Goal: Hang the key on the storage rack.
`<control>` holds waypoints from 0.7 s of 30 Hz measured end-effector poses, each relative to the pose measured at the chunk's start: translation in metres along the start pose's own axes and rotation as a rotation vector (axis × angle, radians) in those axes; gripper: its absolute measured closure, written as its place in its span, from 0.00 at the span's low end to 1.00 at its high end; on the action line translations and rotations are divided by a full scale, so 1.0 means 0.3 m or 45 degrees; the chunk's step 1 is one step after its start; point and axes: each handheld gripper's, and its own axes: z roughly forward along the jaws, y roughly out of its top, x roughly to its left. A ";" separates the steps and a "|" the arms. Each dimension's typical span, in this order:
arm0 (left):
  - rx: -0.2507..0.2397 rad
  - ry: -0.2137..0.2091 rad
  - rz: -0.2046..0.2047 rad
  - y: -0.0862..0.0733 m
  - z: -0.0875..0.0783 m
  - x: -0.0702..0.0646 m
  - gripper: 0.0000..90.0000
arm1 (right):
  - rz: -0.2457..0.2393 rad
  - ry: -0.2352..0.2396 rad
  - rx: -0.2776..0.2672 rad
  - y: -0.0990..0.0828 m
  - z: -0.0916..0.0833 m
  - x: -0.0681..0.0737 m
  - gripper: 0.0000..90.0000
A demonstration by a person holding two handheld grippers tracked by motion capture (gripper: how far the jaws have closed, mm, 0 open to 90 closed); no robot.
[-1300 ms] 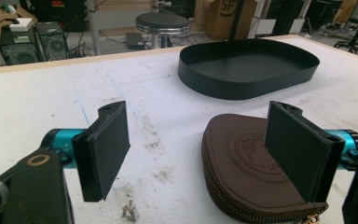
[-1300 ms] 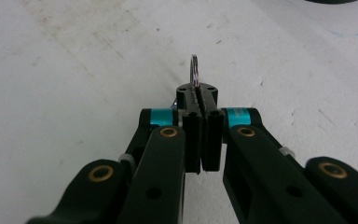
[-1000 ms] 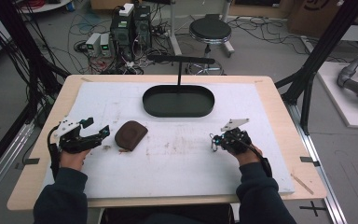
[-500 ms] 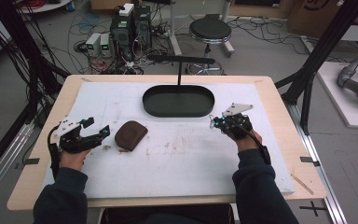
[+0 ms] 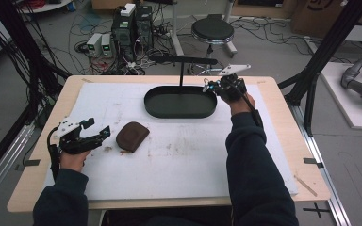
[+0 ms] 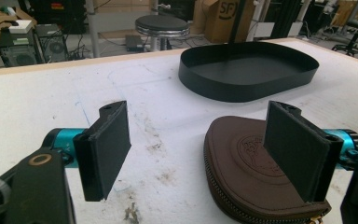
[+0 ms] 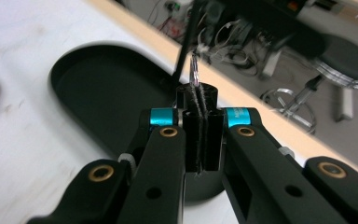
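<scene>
A brown zippered leather pouch (image 5: 132, 136), rounded with an embossed emblem on top, lies flat toward the table's left edge. A black oval tray (image 5: 180, 109) with a low wall sits near the far edge, well apart from it.
</scene>
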 end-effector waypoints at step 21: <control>-0.004 -0.014 -0.003 -0.001 0.001 -0.001 0.26 | 0.279 -0.118 -0.021 0.021 0.159 -0.164 0.99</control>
